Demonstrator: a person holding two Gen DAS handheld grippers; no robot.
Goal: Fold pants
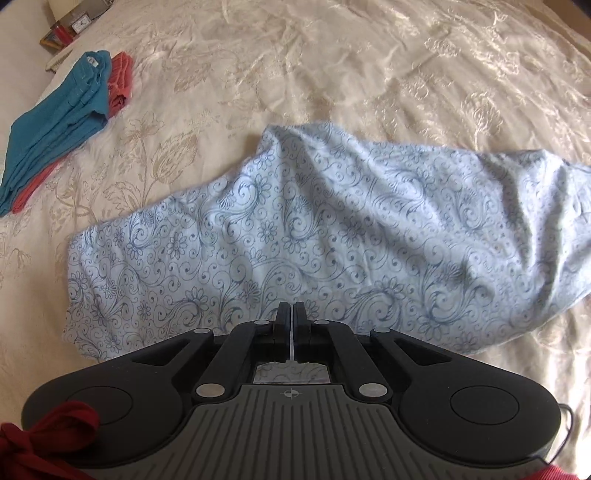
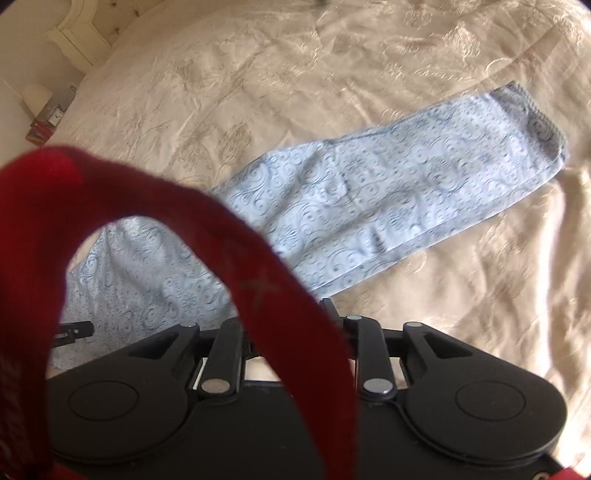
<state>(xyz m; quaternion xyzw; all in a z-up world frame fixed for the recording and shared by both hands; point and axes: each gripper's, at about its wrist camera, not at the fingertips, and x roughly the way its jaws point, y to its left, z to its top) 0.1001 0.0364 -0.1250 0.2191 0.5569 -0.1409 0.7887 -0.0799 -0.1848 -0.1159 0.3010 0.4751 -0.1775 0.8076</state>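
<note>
Light blue pants point(image 1: 332, 229) with a dark swirl print lie spread and rumpled across a cream bedspread point(image 1: 332, 55). My left gripper point(image 1: 293, 314) hangs over their near edge, jaws together with a thin pale strip of the cloth between the pads. In the right wrist view one pant leg point(image 2: 369, 206) runs flat up to the right and ends in a hem point(image 2: 535, 122). My right gripper point(image 2: 291, 310) stands open just above the pants' near edge. Only its right finger point(image 2: 327, 306) shows, because a red strap point(image 2: 258, 258) hides the rest and the gap.
A folded teal garment point(image 1: 55, 125) and a coral one point(image 1: 120, 79) lie stacked at the bed's far left. Beyond them stands a nightstand with a small clock point(image 1: 79, 24). Red fabric point(image 1: 37, 443) hangs by the left gripper's body. A black bar point(image 2: 74, 328) pokes in at the left.
</note>
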